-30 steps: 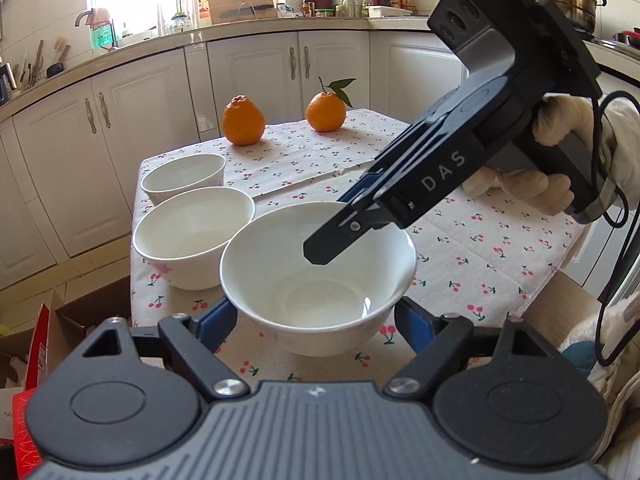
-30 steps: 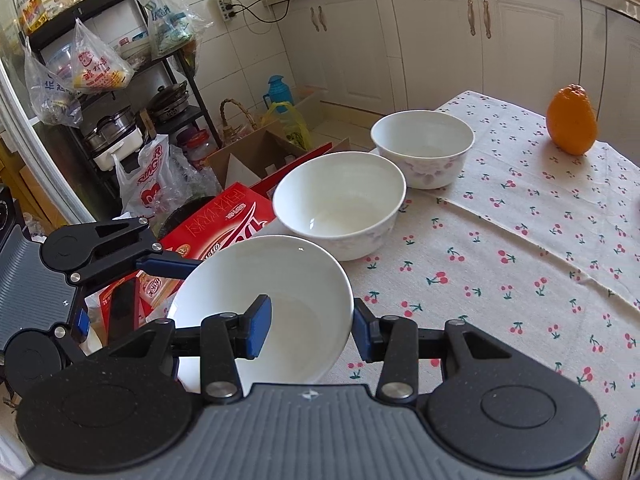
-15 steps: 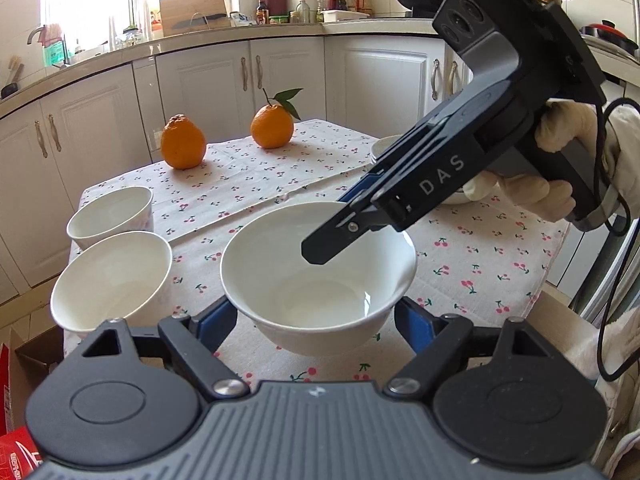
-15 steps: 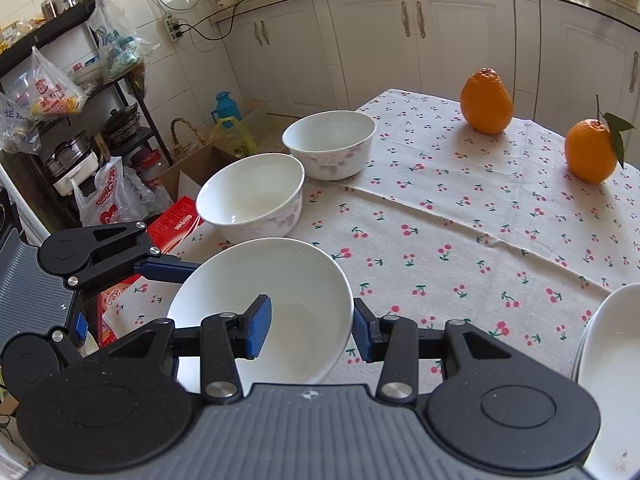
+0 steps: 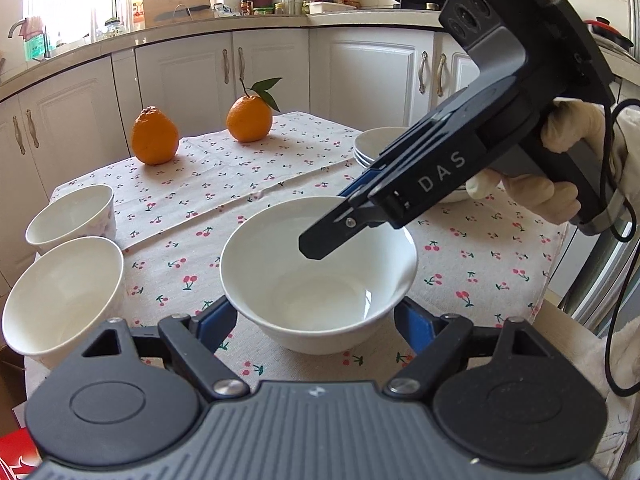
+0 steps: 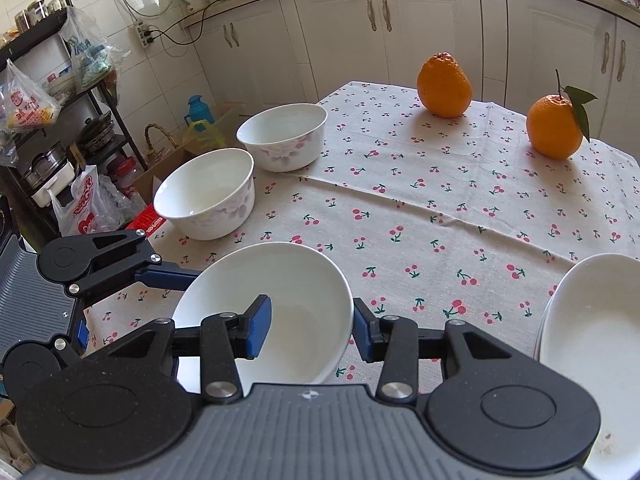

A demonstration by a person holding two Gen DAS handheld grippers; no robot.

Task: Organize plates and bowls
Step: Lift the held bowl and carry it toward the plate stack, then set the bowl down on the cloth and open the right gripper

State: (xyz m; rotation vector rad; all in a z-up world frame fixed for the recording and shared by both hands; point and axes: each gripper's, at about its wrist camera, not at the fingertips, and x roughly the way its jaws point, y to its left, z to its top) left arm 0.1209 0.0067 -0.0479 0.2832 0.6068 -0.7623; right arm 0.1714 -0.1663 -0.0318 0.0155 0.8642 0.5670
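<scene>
Close wrist views, shared bowl (image 5: 318, 276)

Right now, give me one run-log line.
right gripper: shut on plain bowl rim | left gripper: open around it | stacked plates: right

The nearest bowl (image 5: 318, 276) is plain glossy white. The two bowls behind it (image 6: 206, 194) (image 6: 282, 138) are white with a faint mauve flower print on the outside. The stacked plates (image 6: 592, 320) are plain white. The tablecloth (image 6: 440, 216) is beige, scattered with small red cherries on green stems. Both oranges (image 6: 443, 86) (image 6: 554, 126) are bright orange, one bearing a dark green leaf. The left gripper (image 5: 316, 320) and the right gripper (image 6: 312, 332) are black with blue pads.
</scene>
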